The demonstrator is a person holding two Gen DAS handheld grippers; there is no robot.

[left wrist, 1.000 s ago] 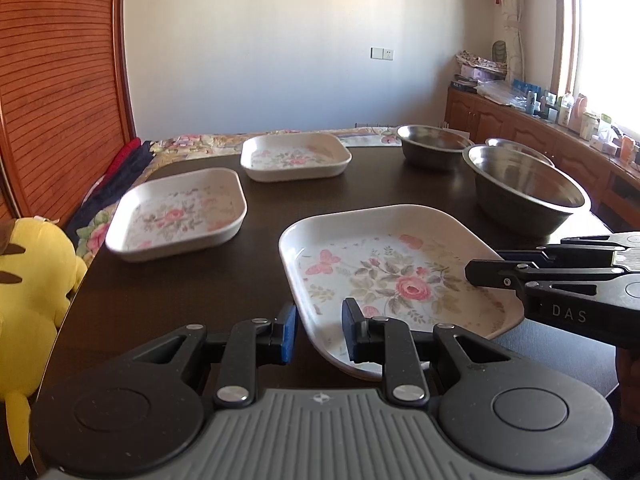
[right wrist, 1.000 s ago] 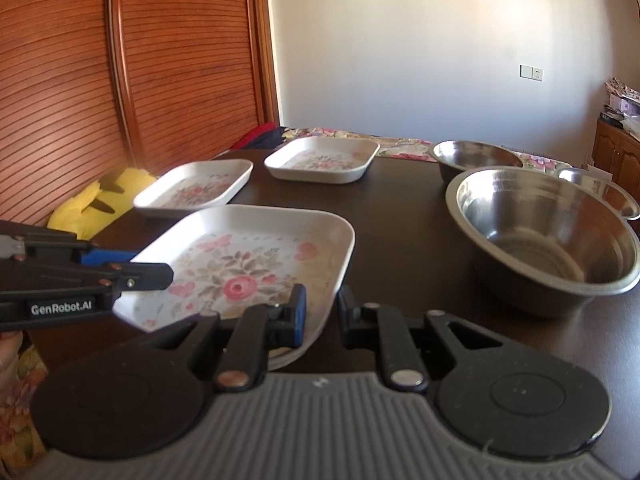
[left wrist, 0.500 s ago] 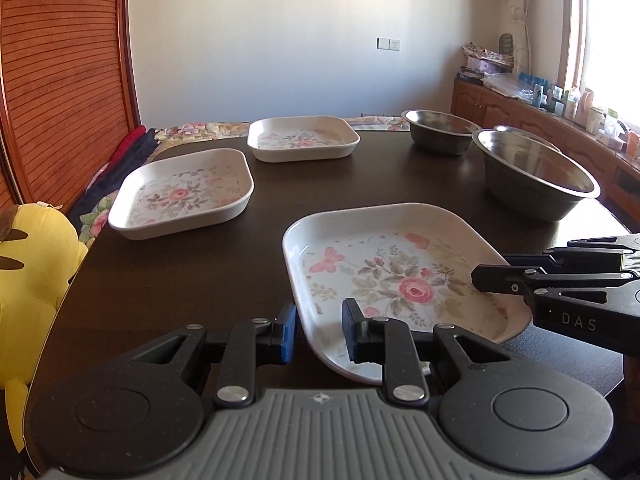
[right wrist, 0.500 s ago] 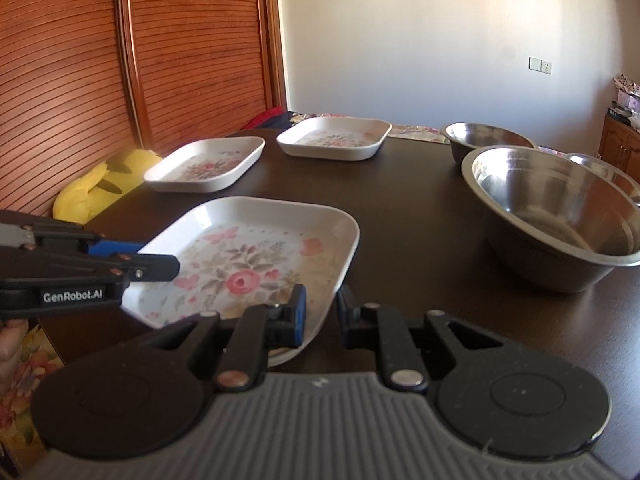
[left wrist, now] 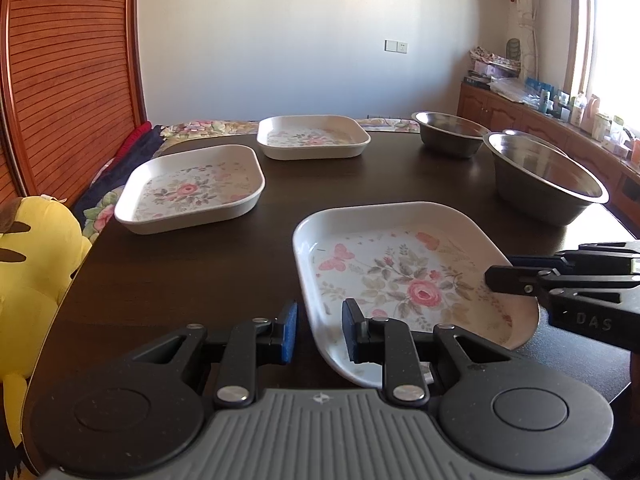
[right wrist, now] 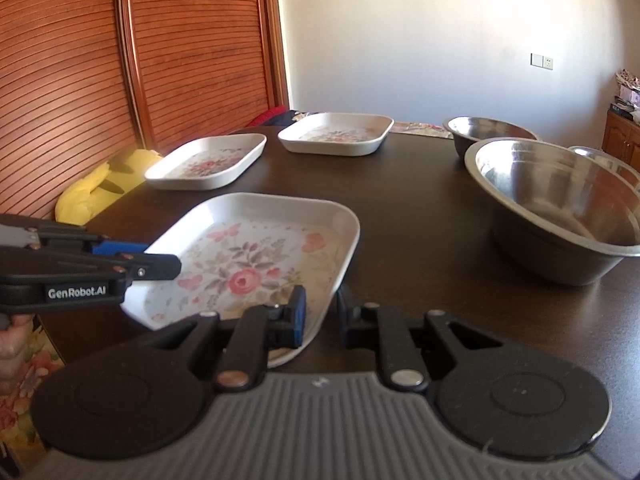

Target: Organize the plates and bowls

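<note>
I held the near white flowered square plate (left wrist: 404, 276) between both grippers. My left gripper (left wrist: 319, 330) had its rim between narrow jaws at the near left corner. My right gripper (right wrist: 322, 312) straddled the near right corner the same way. The dark worktop (left wrist: 200, 264) lay below. The two other flowered plates (left wrist: 192, 192) lay far left, closer to my left gripper.

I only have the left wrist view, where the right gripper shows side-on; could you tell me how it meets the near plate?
Observer: The right gripper straddles a corner rim of the near plate, with one finger inside and one outside.
Operator: Thank you. Is anything lying in the large bowl?
Observer: No, the large bowl is bare right down to its bottom.
</note>
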